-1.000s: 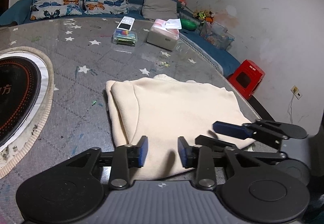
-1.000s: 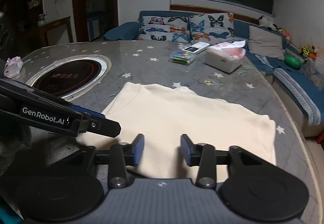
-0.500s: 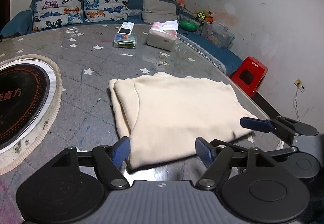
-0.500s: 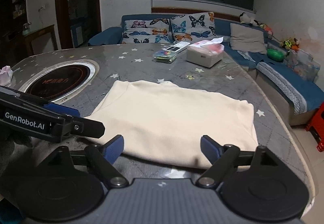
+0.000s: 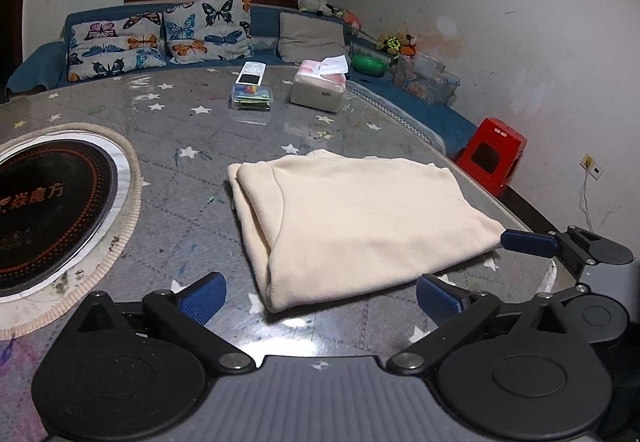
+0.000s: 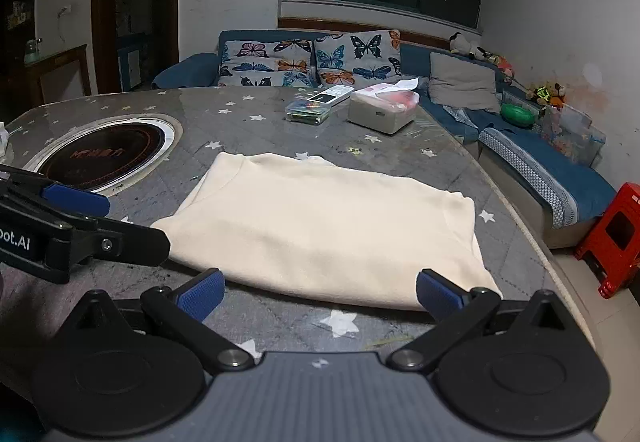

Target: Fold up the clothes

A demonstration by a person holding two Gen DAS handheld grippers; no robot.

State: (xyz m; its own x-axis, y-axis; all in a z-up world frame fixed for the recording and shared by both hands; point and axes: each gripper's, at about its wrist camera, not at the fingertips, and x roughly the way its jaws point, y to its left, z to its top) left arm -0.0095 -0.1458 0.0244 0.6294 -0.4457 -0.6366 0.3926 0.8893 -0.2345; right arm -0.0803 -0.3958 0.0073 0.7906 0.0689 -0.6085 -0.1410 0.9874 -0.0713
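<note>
The grey star-printed table (image 5: 168, 178) carries the cream garment (image 5: 360, 218), folded into a flat rectangle near the right edge. Both grippers have just let go of its near hem and drawn back, so this fold looks finished. The left gripper (image 5: 318, 296) and right gripper (image 6: 318, 294) hover low, jaws wide apart, holding nothing.

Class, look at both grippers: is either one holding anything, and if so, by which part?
Nothing is held. The left gripper and right gripper are both open, just short of the folded cream garment.
</note>
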